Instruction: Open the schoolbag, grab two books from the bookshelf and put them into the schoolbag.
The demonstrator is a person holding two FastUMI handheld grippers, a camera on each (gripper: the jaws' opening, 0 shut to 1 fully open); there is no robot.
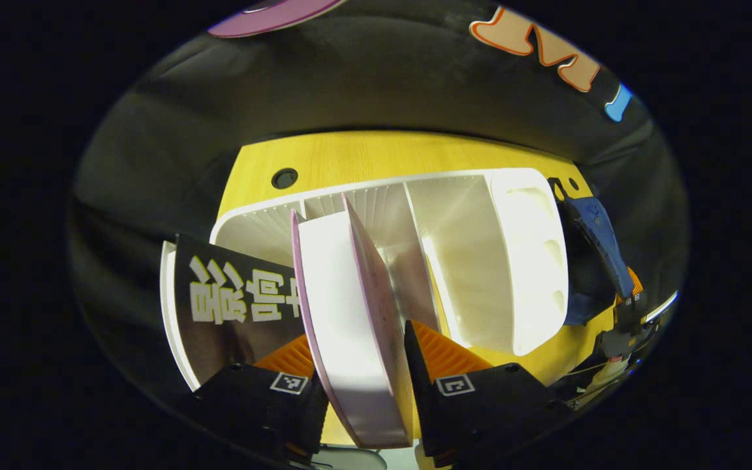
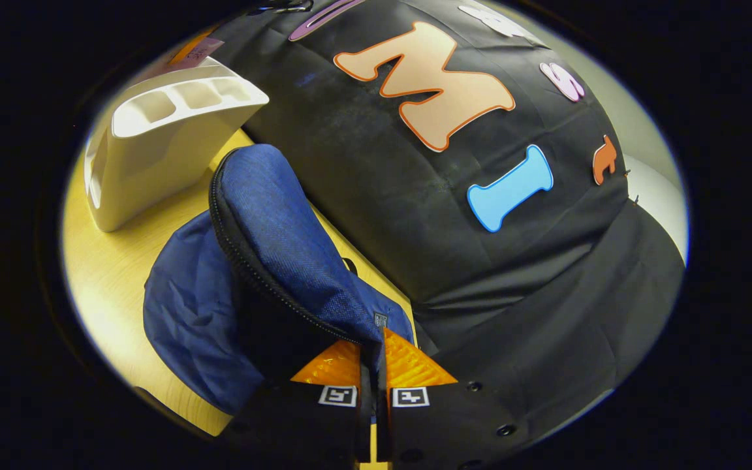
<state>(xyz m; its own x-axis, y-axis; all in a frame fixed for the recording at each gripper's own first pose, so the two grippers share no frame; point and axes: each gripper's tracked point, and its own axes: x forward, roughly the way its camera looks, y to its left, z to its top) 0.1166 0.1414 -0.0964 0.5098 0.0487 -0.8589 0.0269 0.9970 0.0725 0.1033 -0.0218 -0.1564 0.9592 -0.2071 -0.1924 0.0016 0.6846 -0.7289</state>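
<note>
Looking along my left tongs [image 1: 366, 385], I see the yellow wooden counter [image 1: 376, 153] carrying the white bookshelf [image 1: 480, 248], whose ribbed back wall is partly hidden by what stands in it. A pink-covered book [image 1: 356, 326] stands tilted between my two fingers, one on each cover, so the left tongs are pinching it; its lower edge is cut off at the bottom of the view. Beside it leans a dark book [image 1: 232, 307] with white characters, its base hidden behind my left finger. At the far right edge the blue schoolbag [image 1: 601, 241] is squeezed and hard to make out.

In the right gripper view the schoolbag [image 2: 245, 261] lies on the counter [image 2: 115, 267] just beside the bookshelf [image 2: 160, 130]. My right tongs [image 2: 371, 365] are pressed together on a fold of the bag's zippered flap, holding it up; the dark opening below gives me nothing to read.
</note>
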